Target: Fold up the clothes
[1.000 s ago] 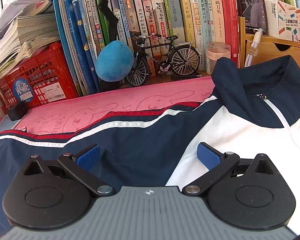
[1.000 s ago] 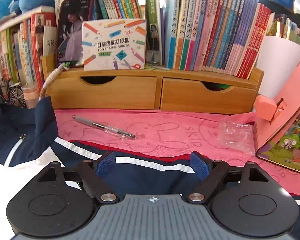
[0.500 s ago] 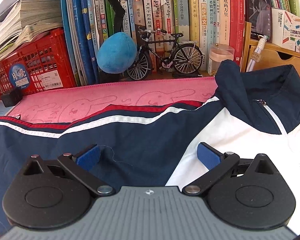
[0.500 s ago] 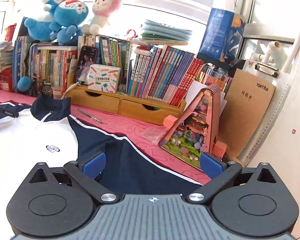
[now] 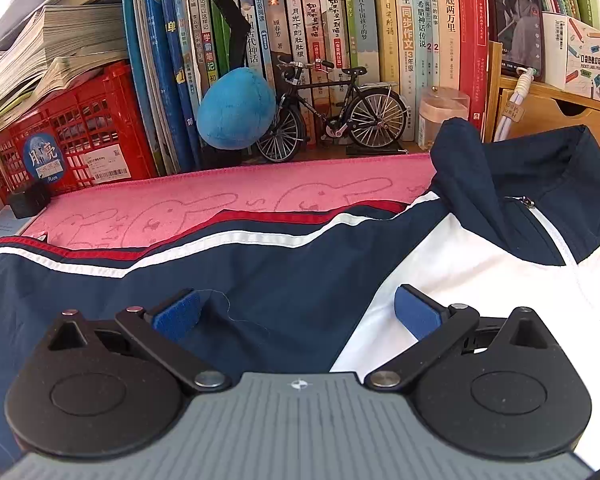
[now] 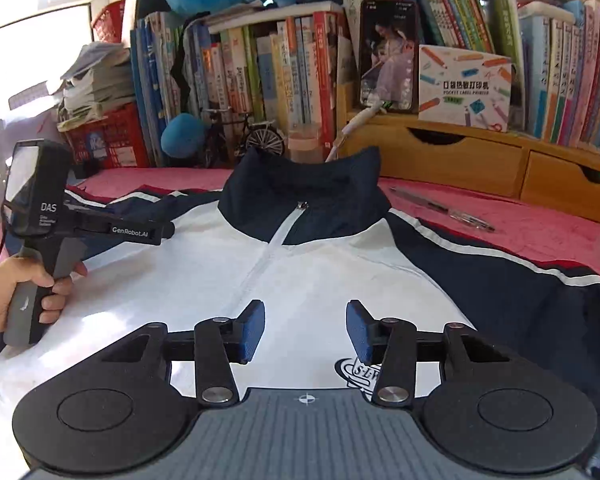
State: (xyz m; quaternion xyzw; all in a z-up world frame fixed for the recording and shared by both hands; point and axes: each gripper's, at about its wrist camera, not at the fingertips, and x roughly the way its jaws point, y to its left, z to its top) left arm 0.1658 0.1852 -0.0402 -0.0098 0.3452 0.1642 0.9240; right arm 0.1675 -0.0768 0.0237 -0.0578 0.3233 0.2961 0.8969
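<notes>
A navy, white and red zip jacket [image 6: 340, 272] lies face up on the pink desk mat, collar toward the books. In the left wrist view its navy sleeve [image 5: 180, 276] stretches left and its collar [image 5: 540, 184] stands at the right. My left gripper [image 5: 296, 314] is open and empty, low over the shoulder seam; it also shows in the right wrist view [image 6: 168, 230], held by a hand. My right gripper [image 6: 306, 330] is open and empty above the white chest, near the chest logo [image 6: 360, 372].
Books, a red crate [image 5: 72, 136], a blue plush ball [image 5: 236, 112], a model bicycle [image 5: 336, 112] and a jar [image 5: 442, 116] line the back edge. Wooden drawers [image 6: 480, 160] stand at the back right. A pen [image 6: 440, 210] lies on the pink mat [image 5: 220, 204].
My right gripper has swung left from the jacket's right sleeve to over the white chest, and its jaws have narrowed but stay open. My left gripper has barely moved.
</notes>
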